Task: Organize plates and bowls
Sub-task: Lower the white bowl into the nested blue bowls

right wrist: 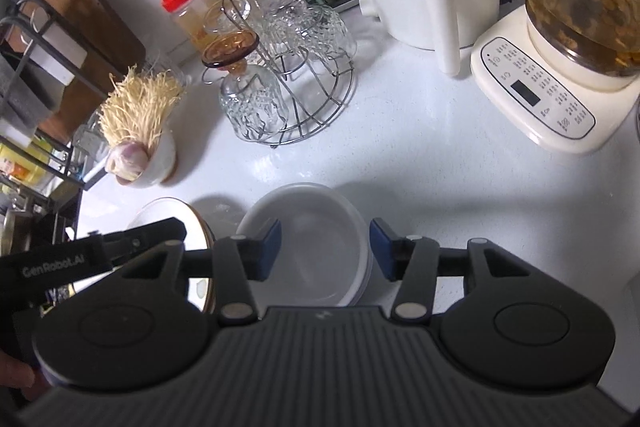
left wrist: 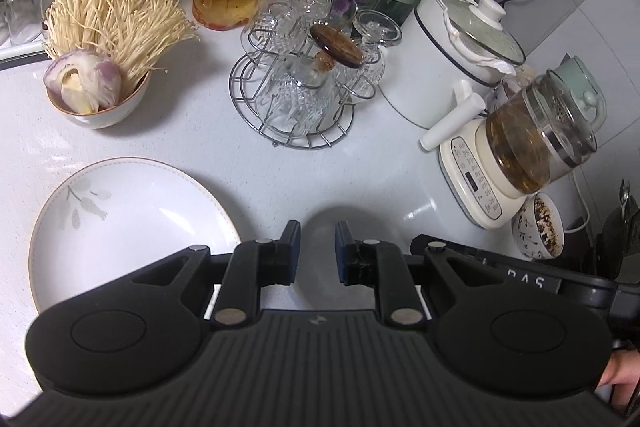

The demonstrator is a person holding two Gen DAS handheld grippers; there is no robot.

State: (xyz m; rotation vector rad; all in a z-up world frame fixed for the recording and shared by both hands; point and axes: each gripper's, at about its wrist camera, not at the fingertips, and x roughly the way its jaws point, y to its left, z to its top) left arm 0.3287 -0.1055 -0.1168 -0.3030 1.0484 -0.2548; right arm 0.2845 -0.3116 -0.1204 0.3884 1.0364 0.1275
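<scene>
A white kitchen counter (left wrist: 192, 131) is seen, crowded with things along the back wall. A white bowl (right wrist: 308, 247) is set on the counter, and it is taken here as the landmark. The right gripper (right wrist: 324, 247) is held right over the bowl, with its jaws spread wide on either side of it and no pad pressed on the rim. Just to the left of the bowl, a flat plate (left wrist: 120, 223) with a grey leaf print is laid on the counter. The left gripper (left wrist: 318, 251) is held beside that plate, over bare counter, with its jaws nearly closed and nothing pinched between them. Behind the bowl, a wire rack (right wrist: 304, 95) full of upturned glass cups is stood. Behind the bowl to the left, a small bowl of thin mushrooms (right wrist: 140, 131) is seen. Behind the bowl to the right, a cream kettle base (right wrist: 548, 95) with a glass pot on it is placed.
</scene>
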